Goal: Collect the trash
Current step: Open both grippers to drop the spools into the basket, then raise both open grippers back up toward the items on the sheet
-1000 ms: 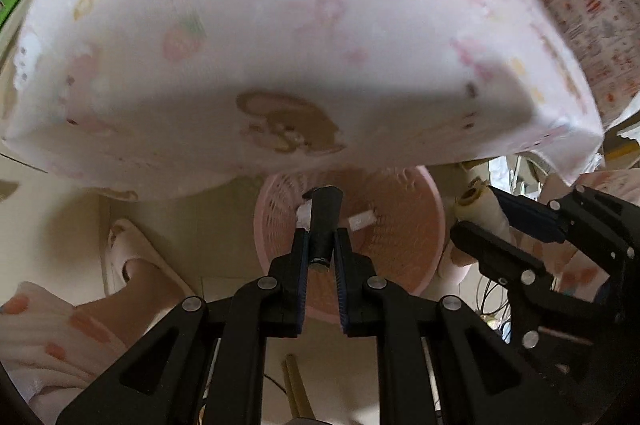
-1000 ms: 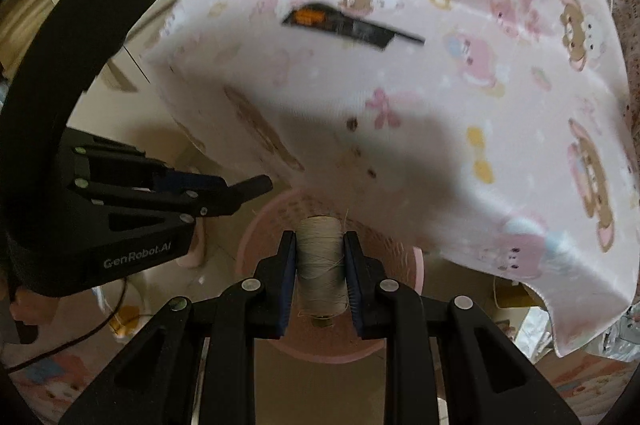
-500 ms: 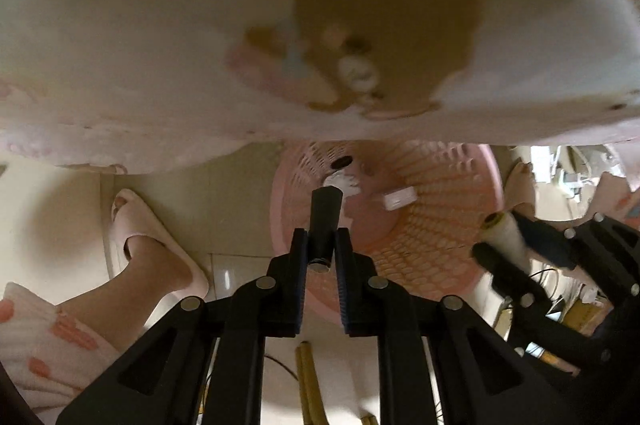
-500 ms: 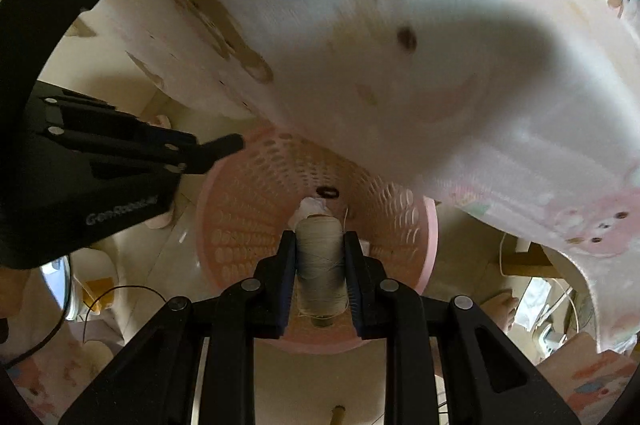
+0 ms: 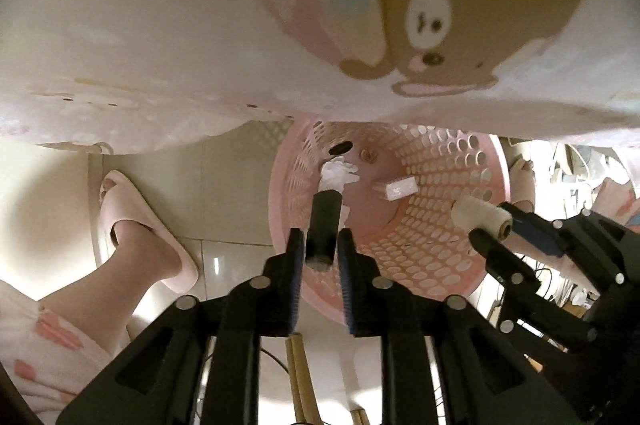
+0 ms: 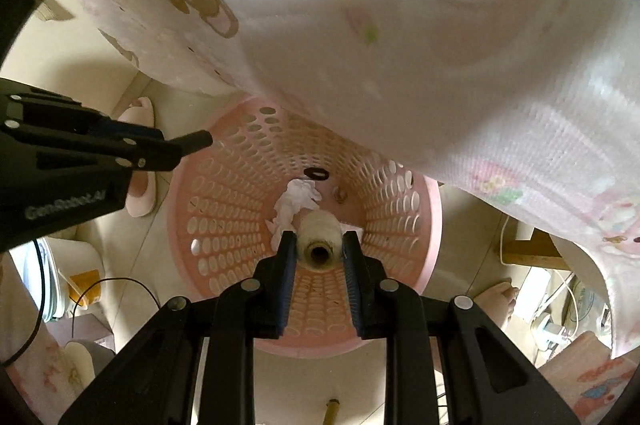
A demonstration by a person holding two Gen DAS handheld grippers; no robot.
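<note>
Trash lies in a round pink perforated plastic basket point(image 6: 224, 209) standing on the pale tiled floor point(image 5: 236, 181), partly under the overhanging edge of a white cloth printed with brown bears point(image 5: 280, 25). Above the basket's opening, the left gripper point(image 5: 320, 245) is closed on a black cylindrical tube point(image 5: 325, 225), and the right gripper point(image 6: 319, 249) is clamped around a cream spool of thread point(image 6: 319, 239). On the basket's bottom rest a crumpled white tissue point(image 6: 294, 203), a small white rectangular block point(image 5: 398, 189) and a black ring point(image 6: 316, 173). A foot in a pink slipper point(image 5: 132, 221) stands just beside the basket.
</note>
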